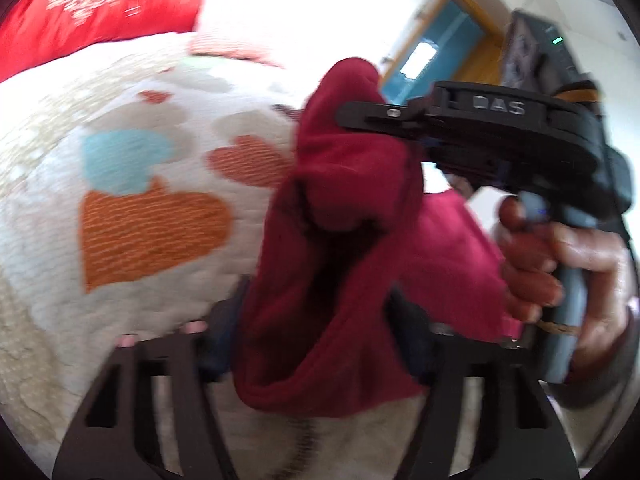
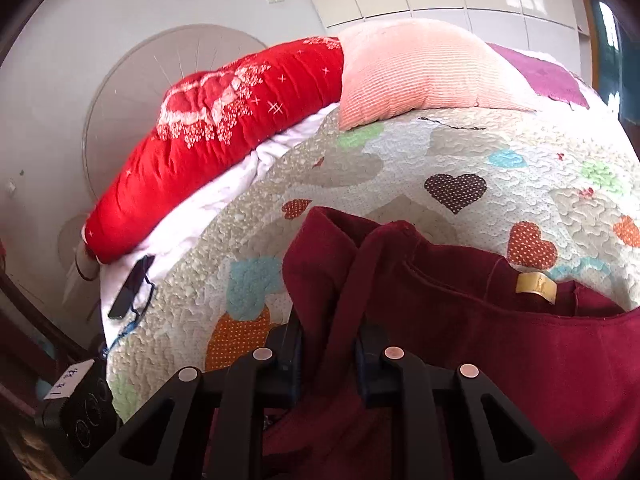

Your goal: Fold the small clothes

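Maroon garment (image 2: 500, 344) bunched over heart-print quilt (image 2: 460, 152), right tool (image 2: 328, 356) clamped on a fold nearest the quilt's near edge, left tool (image 1: 316, 320) clamped on another bunch, red pillow (image 2: 224, 132) beyond.

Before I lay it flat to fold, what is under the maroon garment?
The heart-print quilt lies under the maroon garment and shows all around it. Anything beneath the cloth itself is covered.
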Demonstrator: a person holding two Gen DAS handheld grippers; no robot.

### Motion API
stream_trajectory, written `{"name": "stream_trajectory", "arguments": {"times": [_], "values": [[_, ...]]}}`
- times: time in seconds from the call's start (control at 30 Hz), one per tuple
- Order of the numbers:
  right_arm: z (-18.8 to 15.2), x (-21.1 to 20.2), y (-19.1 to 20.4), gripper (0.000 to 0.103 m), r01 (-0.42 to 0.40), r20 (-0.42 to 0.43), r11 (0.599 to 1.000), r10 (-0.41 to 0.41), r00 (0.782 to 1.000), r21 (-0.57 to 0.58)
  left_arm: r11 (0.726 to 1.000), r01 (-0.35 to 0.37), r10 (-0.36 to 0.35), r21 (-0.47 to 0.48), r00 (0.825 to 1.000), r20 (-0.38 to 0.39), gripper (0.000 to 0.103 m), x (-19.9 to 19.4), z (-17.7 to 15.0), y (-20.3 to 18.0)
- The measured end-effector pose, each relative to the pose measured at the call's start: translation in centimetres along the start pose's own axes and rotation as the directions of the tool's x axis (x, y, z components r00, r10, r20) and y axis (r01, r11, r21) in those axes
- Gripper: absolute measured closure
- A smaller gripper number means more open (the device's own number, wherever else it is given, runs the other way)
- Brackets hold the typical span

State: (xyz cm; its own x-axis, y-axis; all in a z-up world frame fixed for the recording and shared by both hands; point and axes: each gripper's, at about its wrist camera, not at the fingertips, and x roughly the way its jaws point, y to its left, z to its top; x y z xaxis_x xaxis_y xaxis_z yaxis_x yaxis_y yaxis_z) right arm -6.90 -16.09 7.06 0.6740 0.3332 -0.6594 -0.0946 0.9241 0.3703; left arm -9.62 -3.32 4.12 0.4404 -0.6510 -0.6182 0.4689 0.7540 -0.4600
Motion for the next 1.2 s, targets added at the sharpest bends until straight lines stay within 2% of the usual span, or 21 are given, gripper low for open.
{"name": "stream_trajectory", "arguments": {"times": [0.07,0.1,0.2,0.3,0.4,0.47,0.53,0.57,0.63,0.67,0.7,0.73,0.77,0.8,0.87,1.0,1.07,1.2], "values": [[0.2,-1.8,-1.6,0.085,-0.03,0.051,0.999,0.027,0.998,0.043,0.999,0.012,-0.014,0.053,1.0,0.02,0.069,-0.6,0.5,-2.0],[0.1,-3.0,-2.4,0.085,-0.037,0.078,0.998,0.033,0.996,0.054,0.995,0.015,-0.018,0.097,1.0,0.025,0.072,-0.9,0.8,-3.5],[-0.1,-7.0,-4.5,0.086,-0.042,0.142,0.997,0.033,0.989,0.064,0.979,0.055,-0.062,0.194,0.998,0.026,0.073,-1.3,1.5,-7.9],[-0.4,-11.3,-7.0,0.086,-0.028,0.201,0.996,0.011,0.979,0.082,0.955,0.126,-0.126,0.268,0.992,-0.018,0.073,-0.2,1.9,-12.6],[-1.8,-14.8,-10.1,0.086,0.037,0.24,0.991,-0.067,0.968,0.13,0.931,0.181,-0.162,0.315,0.983,-0.086,0.073,2.5,1.2,-16.8],[-3.2,-16.0,-12.3,0.086,0.07,0.242,0.984,-0.109,0.964,0.165,0.922,0.197,-0.161,0.333,0.978,-0.134,0.073,4.9,0.3,-18.8],[-4.7,-16.1,-14.9,0.086,0.161,0.213,0.968,-0.202,0.956,0.195,0.916,0.209,-0.151,0.341,0.97,-0.19,0.073,7.6,-0.9,-19.9],[-5.4,-15.8,-16.2,0.086,0.207,0.193,0.954,-0.25,0.949,0.216,0.917,0.216,-0.143,0.337,0.963,-0.228,0.073,9.3,-1.6,-20.3],[-6.9,-14.2,-19.6,0.086,0.234,0.136,0.923,-0.286,0.949,0.305,0.929,0.196,-0.112,0.314,0.957,-0.267,0.073,11.9,-2.4,-20.6],[-7.6,-13.2,-21.2,0.084,0.231,0.099,0.91,-0.28,0.955,0.345,0.934,0.181,-0.09,0.309,0.954,-0.287,0.073,12.7,-2.5,-20.6],[-8.4,-12.5,-22.5,0.075,0.221,0.075,0.896,-0.269,0.96,0.386,0.935,0.167,-0.069,0.314,0.952,-0.299,0.073,12.8,-2.5,-20.7],[-9.1,-12.8,-23.5,0.067,0.188,0.089,0.882,-0.249,0.964,0.432,0.931,0.165,-0.065,0.326,0.953,-0.297,0.073,12.3,-2.4,-20.8],[-9.6,-13.9,-24.2,0.053,0.164,0.115,0.871,-0.242,0.963,0.462,0.923,0.173,-0.066,0.345,0.952,-0.299,0.072,11.4,-2.1,-20.9],[-9.8,-15.1,-24.4,0.05,0.167,0.129,0.862,-0.257,0.958,0.478,0.916,0.179,-0.068,0.36,0.952,-0.3,0.07,10.5,-1.7,-20.8],[-9.9,-17.7,-24.0,0.05,0.176,0.157,0.869,-0.275,0.949,0.463,0.91,0.188,-0.084,0.37,0.957,-0.279,0.065,8.6,-0.9,-20.0],[-10.2,-22.8,-20.2,0.05,0.16,0.249,0.926,-0.253,0.935,0.341,0.935,0.124,-0.063,0.332,0.98,-0.189,0.05,5.9,0.2,-17.0],[-10.5,-23.1,-18.5,0.05,0.115,0.245,0.944,-0.197,0.949,0.31,0.948,0.092,-0.041,0.304,0.985,-0.169,0.049,5.5,0.3,-15.8],[-12.2,-20.8,-16.0,0.05,0.059,0.19,0.954,-0.119,0.975,0.294,0.962,0.108,-0.057,0.252,0.977,-0.203,0.049,6.1,-0.4,-15.4]]}}
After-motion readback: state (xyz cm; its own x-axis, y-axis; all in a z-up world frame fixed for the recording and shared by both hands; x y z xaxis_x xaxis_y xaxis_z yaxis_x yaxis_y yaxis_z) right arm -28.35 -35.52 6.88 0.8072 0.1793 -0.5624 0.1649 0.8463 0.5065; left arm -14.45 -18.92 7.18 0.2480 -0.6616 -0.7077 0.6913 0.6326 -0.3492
